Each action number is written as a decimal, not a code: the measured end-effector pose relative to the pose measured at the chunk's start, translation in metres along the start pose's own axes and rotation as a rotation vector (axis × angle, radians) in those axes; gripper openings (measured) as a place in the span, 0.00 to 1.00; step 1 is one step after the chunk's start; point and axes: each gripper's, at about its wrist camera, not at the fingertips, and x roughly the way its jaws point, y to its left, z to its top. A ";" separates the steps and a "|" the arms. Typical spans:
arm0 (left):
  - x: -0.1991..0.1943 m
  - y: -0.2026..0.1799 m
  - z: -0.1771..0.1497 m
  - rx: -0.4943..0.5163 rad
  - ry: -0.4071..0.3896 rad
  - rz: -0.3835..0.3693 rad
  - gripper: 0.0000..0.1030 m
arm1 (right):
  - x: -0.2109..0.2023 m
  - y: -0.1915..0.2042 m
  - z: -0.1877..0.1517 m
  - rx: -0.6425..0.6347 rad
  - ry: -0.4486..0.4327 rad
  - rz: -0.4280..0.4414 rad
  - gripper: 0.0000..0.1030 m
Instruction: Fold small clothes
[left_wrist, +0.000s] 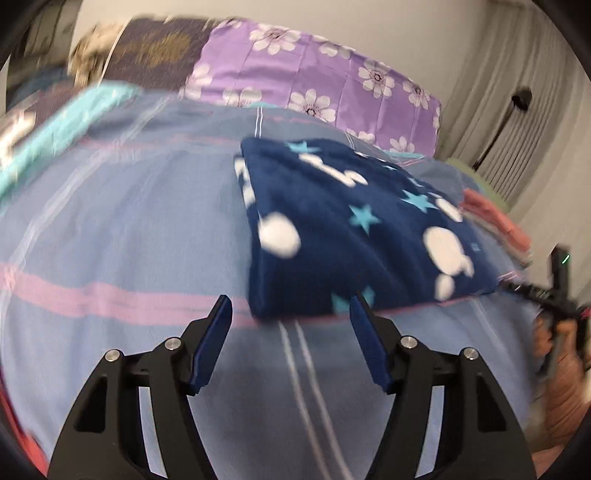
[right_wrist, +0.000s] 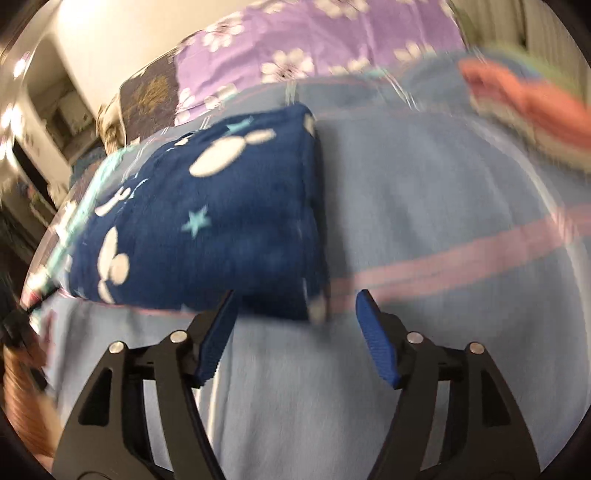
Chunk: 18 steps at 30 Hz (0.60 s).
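Navy fleece garment (left_wrist: 354, 229), folded, printed with stars and white shapes, lies on the blue striped bedsheet (left_wrist: 129, 229). Left wrist view: left gripper (left_wrist: 291, 314) stands open and empty at the garment's near edge. Right wrist view: right gripper (right_wrist: 297, 308) stands open and empty; garment (right_wrist: 221, 221) lies just beyond it.
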 end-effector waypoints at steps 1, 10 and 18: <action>0.001 0.001 -0.003 -0.023 0.009 -0.035 0.67 | 0.002 -0.004 -0.006 0.043 0.025 0.050 0.68; 0.067 0.043 0.015 -0.427 -0.034 -0.205 0.44 | 0.053 -0.015 0.028 0.361 0.008 0.249 0.83; 0.018 0.029 0.035 -0.312 -0.112 -0.188 0.12 | 0.003 0.019 0.043 0.243 -0.033 0.210 0.18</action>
